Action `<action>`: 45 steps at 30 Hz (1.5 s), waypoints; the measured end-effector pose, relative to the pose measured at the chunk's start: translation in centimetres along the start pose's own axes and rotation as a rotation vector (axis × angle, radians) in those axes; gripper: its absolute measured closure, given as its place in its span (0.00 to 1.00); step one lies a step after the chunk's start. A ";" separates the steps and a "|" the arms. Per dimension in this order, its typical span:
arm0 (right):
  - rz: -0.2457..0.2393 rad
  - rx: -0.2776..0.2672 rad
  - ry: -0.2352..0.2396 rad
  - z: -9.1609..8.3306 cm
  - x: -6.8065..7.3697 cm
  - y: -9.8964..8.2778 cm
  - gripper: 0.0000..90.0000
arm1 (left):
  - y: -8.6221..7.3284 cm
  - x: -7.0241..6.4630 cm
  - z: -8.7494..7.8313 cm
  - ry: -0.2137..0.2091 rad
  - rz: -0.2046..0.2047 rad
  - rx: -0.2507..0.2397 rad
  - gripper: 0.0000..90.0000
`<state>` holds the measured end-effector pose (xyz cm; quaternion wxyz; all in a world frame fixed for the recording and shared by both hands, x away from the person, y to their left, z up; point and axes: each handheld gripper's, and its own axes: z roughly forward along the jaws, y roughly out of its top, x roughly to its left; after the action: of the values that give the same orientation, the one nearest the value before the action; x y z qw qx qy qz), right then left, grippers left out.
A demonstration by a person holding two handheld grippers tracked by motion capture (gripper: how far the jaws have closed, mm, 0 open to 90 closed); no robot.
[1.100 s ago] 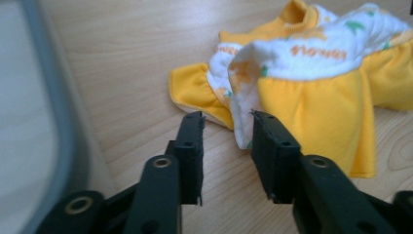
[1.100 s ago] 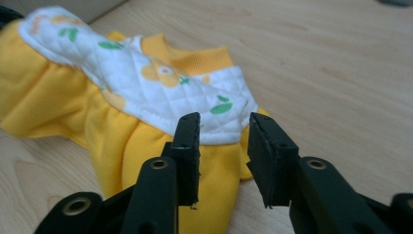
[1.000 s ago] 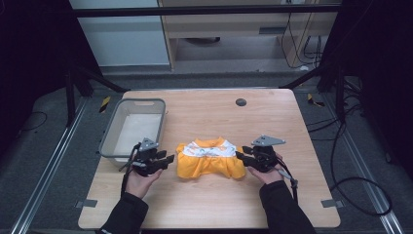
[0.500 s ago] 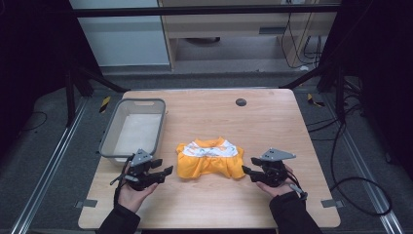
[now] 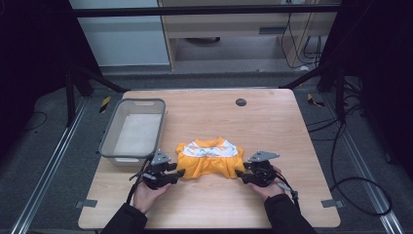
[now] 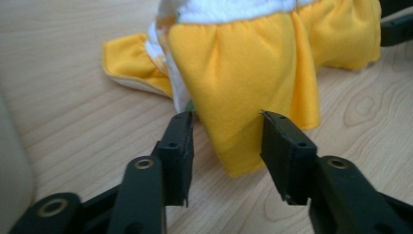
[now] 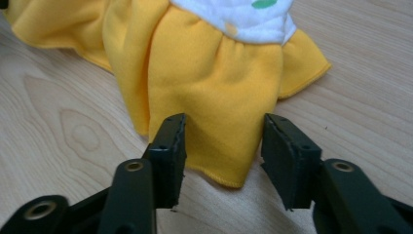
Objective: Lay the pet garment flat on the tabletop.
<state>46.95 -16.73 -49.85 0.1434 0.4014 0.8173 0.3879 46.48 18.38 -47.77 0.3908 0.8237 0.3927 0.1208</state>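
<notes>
place: lab or test bay | evidence: bare wooden counter (image 5: 272, 126) beyond the fingers, inside a black metal frame (image 5: 204, 9) | floor: grey mat, metal rails (image 5: 46, 165), loose cables (image 5: 360, 190) | backdrop: dark curtains, plain cabinet (image 5: 229, 29)

Left gripper (image 5: 179, 173), right gripper (image 5: 239, 174) — jaws apart, just closing.
</notes>
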 end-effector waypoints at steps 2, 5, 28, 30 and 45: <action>-0.005 0.012 -0.004 0.1 0.0 -0.1 0.65 | 0.0 -0.1 0.2 -0.011 0.003 0.019 0.74; 0.000 0.031 -0.014 0.2 0.0 -0.1 0.72 | -0.1 -0.3 0.3 -0.033 0.003 0.029 0.84; -0.025 -0.074 0.115 -6.3 1.3 0.2 0.94 | -0.7 -1.1 -5.9 -0.130 -0.022 -0.089 0.97; -0.025 -0.080 0.133 -6.9 1.5 0.1 0.94 | -0.9 -1.3 -6.3 -0.140 -0.020 -0.088 0.97; -0.017 0.022 0.184 -8.2 3.0 -3.9 0.92 | -4.2 -3.6 -6.2 -0.107 0.004 0.058 0.96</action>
<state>38.44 -20.13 -47.15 0.0669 0.3585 0.8345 0.4130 38.62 20.76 -46.38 0.3871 0.8405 0.3732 0.0659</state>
